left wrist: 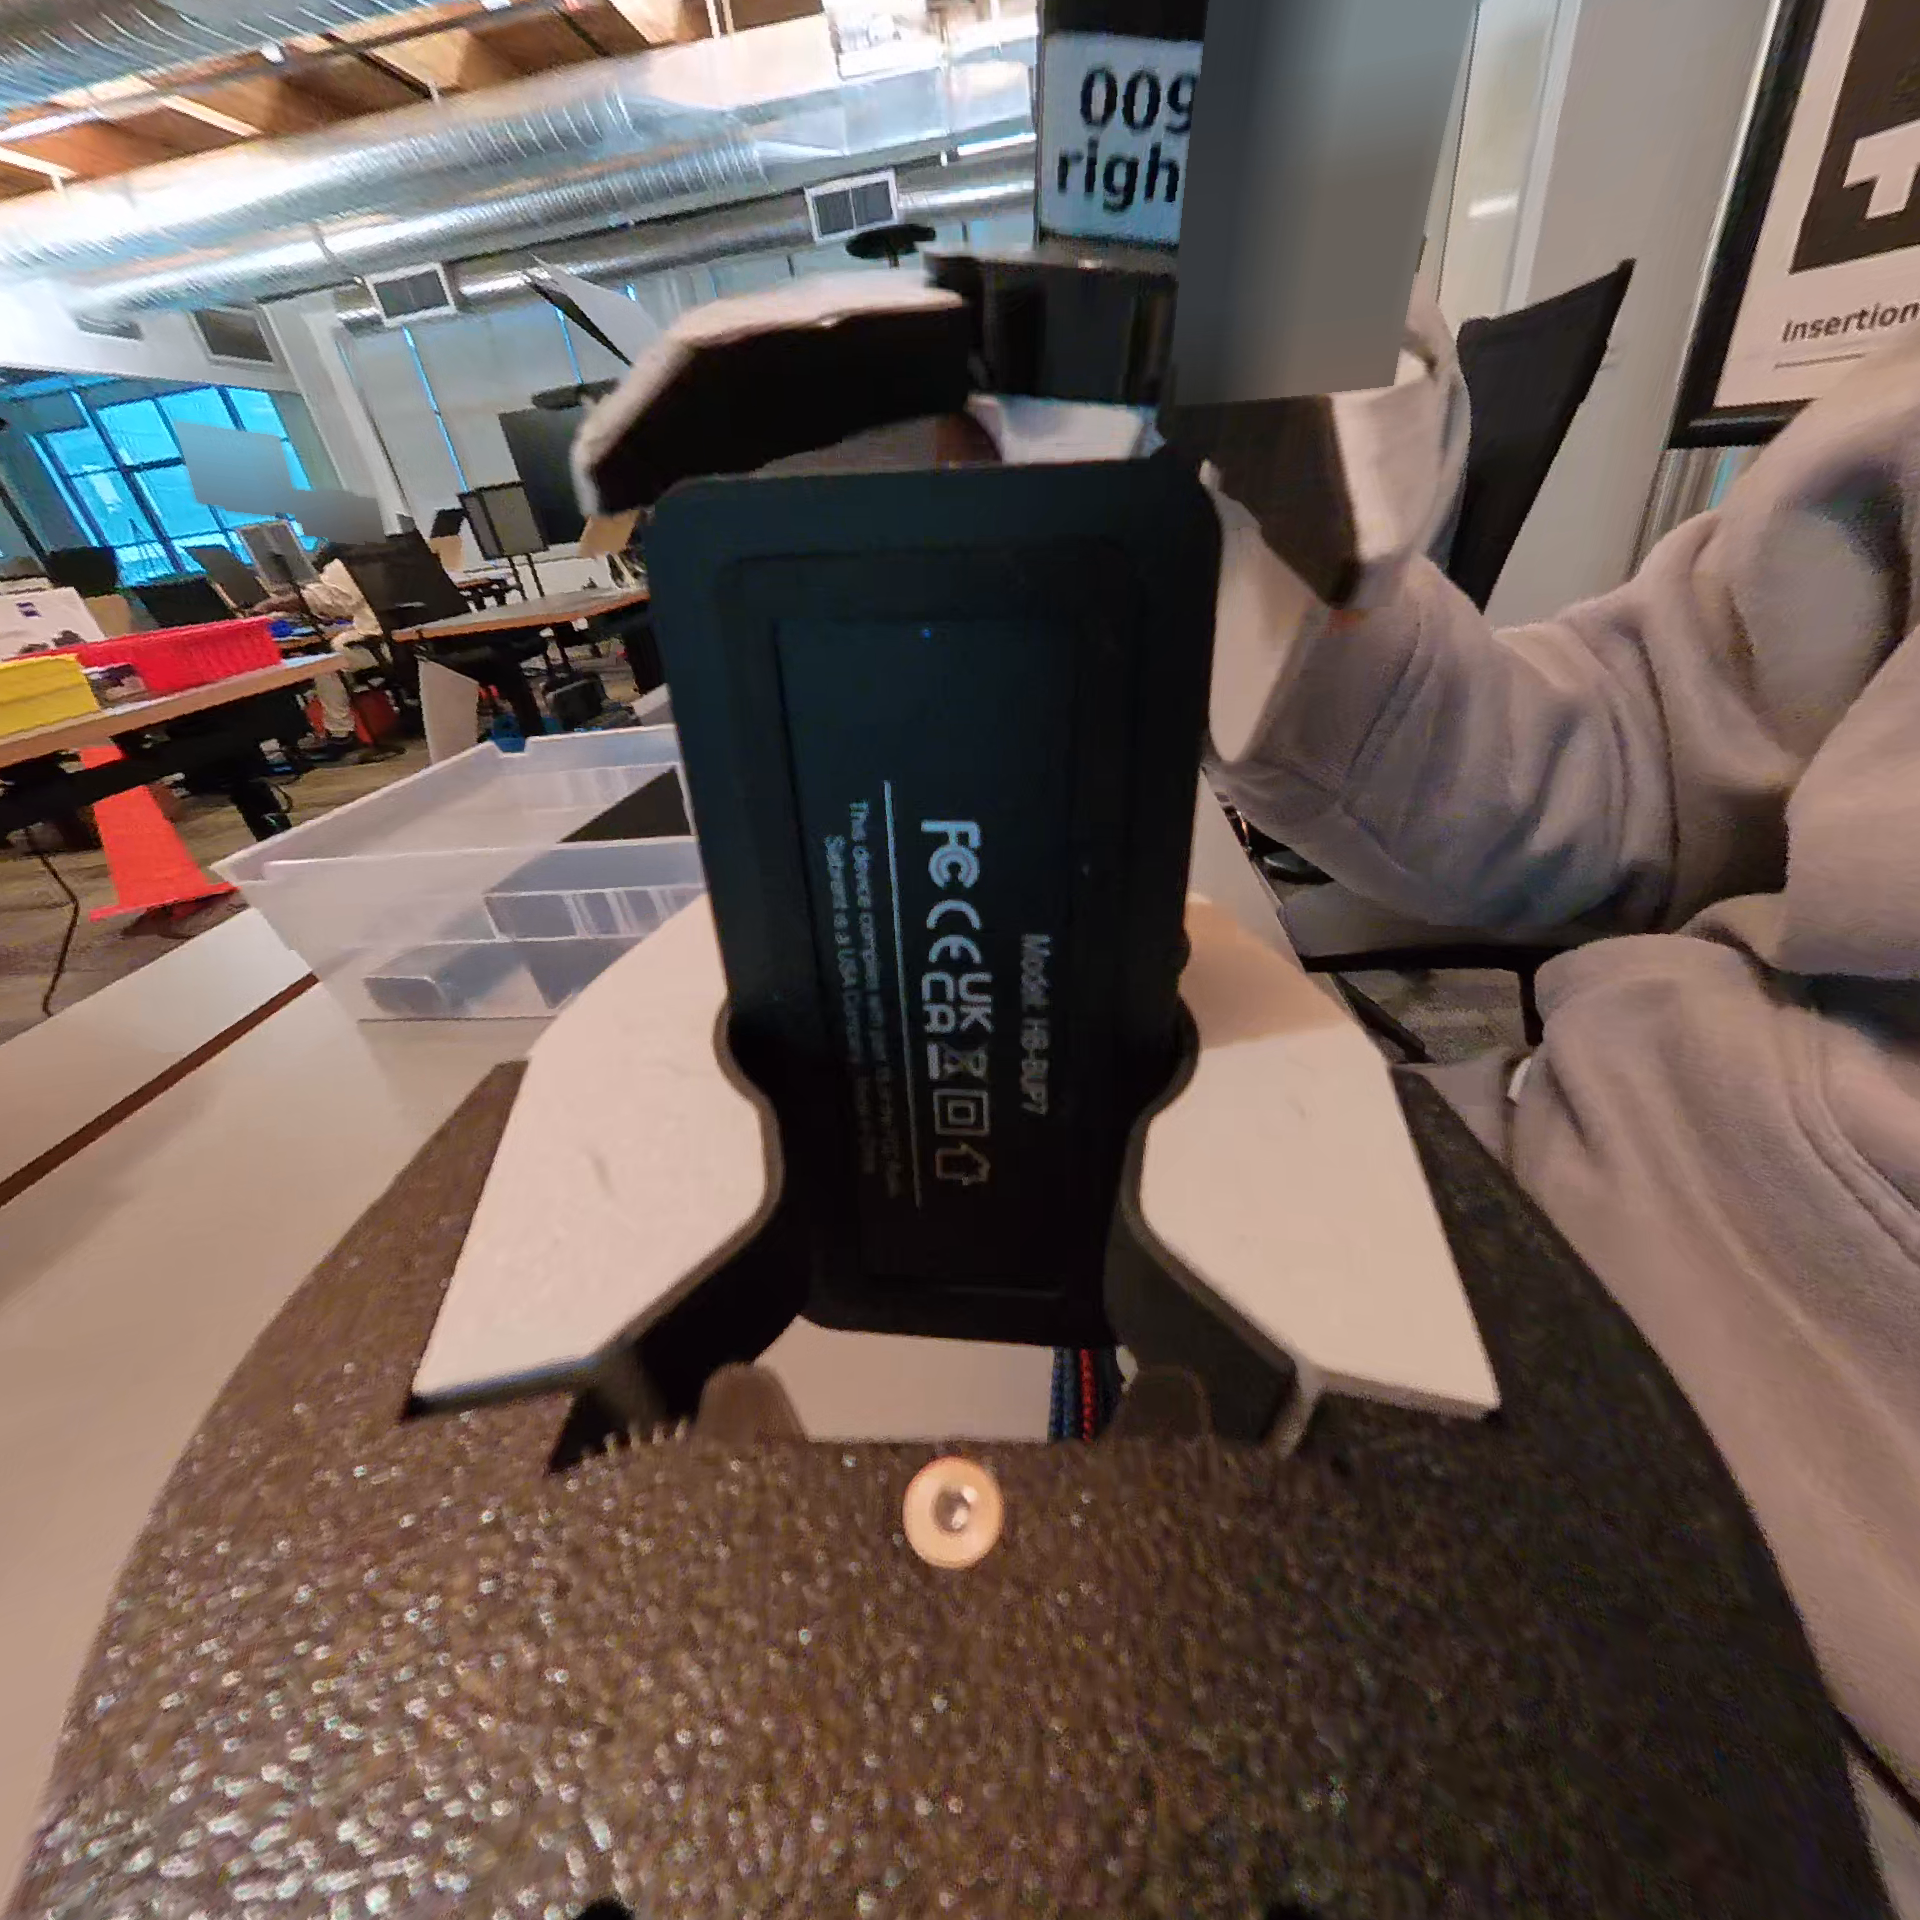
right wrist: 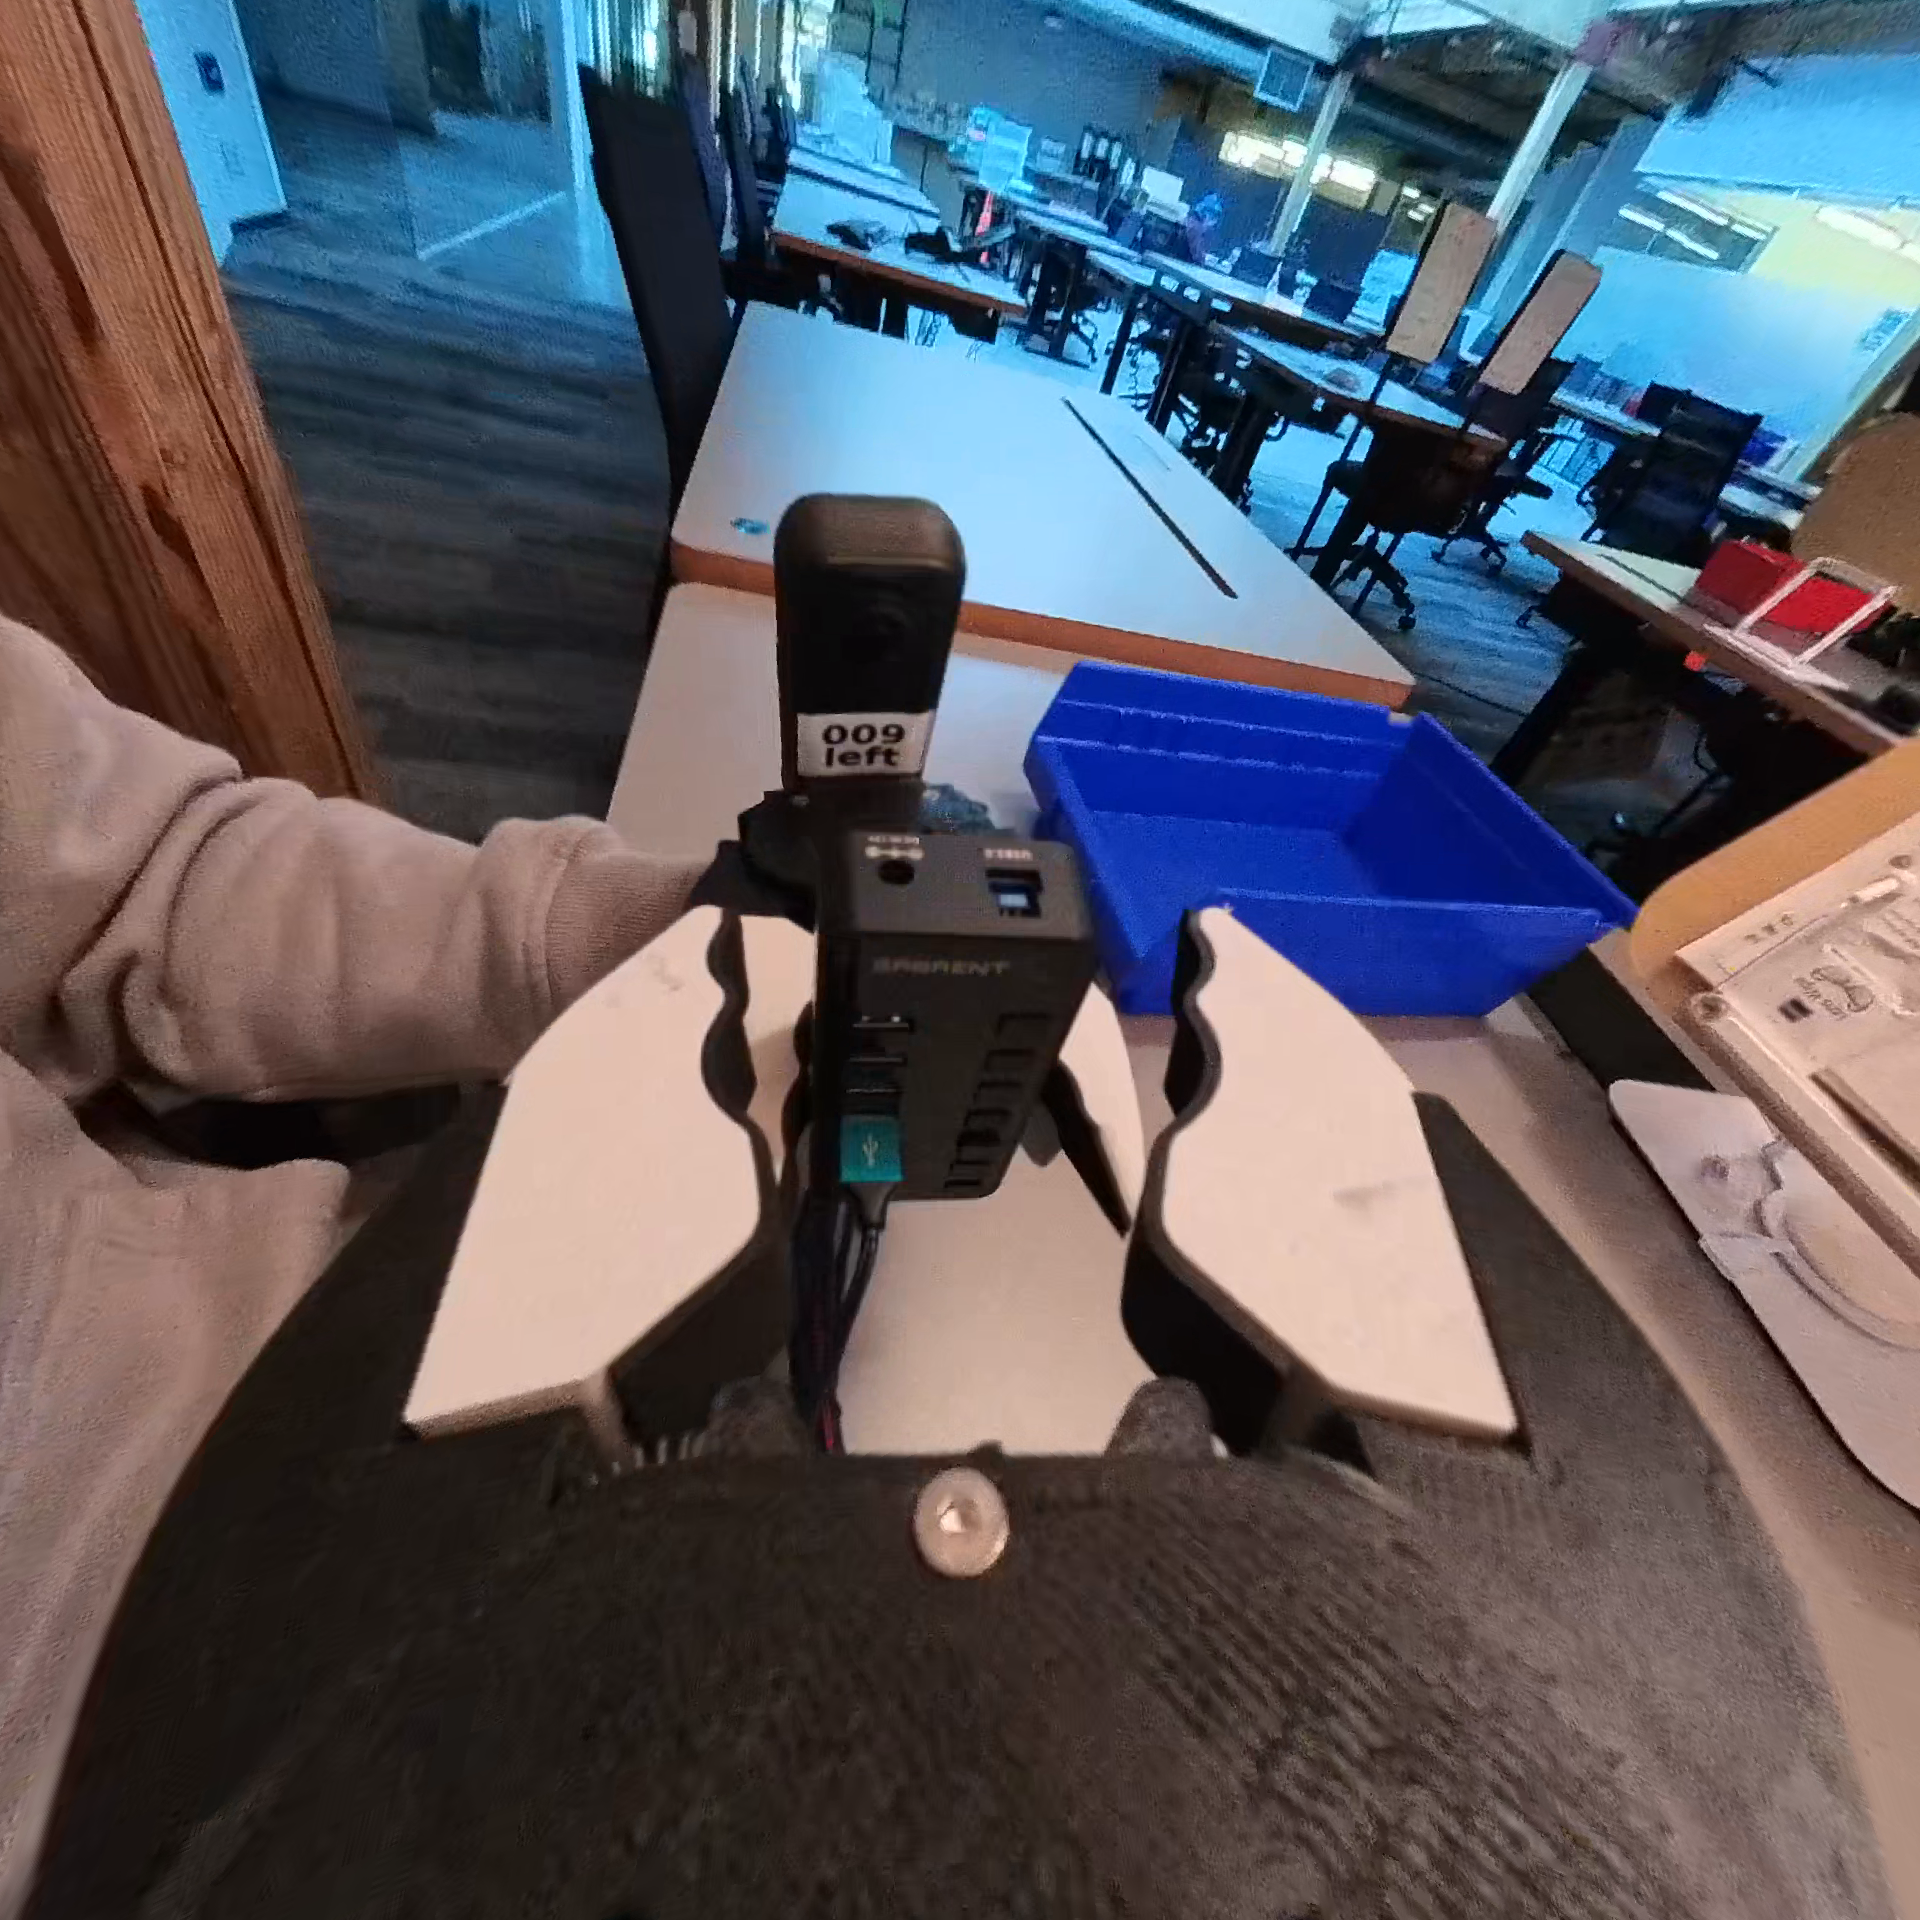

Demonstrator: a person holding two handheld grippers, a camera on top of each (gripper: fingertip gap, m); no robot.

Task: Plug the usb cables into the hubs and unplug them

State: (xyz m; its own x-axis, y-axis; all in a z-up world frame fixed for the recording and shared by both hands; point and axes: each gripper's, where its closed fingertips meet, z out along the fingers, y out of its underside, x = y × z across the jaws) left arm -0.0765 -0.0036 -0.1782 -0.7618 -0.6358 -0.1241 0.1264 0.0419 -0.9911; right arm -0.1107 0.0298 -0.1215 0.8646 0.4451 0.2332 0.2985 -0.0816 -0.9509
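Observation:
My left gripper (left wrist: 956,1029) is shut on a black USB hub (left wrist: 935,831) and holds it upright above the table, its labelled back towards this camera. In the right wrist view the hub (right wrist: 951,997) shows its port side. A teal USB plug (right wrist: 871,1148) sits in a lower port, and its dark braided cable (right wrist: 831,1309) hangs down. The cable also shows under the hub in the left wrist view (left wrist: 1081,1403). My right gripper (right wrist: 961,935) is open, one finger on each side of the hub with gaps between. It also shows at the hub's top in the left wrist view (left wrist: 1039,447).
A clear plastic bin (left wrist: 468,831) with dark metal pieces stands on the white table (left wrist: 156,1195). A blue bin (right wrist: 1320,862) sits just right of the hub. Plastic packets and papers (right wrist: 1818,987) lie at far right. A wooden post (right wrist: 125,364) and grey sleeves (left wrist: 1558,727) are close by.

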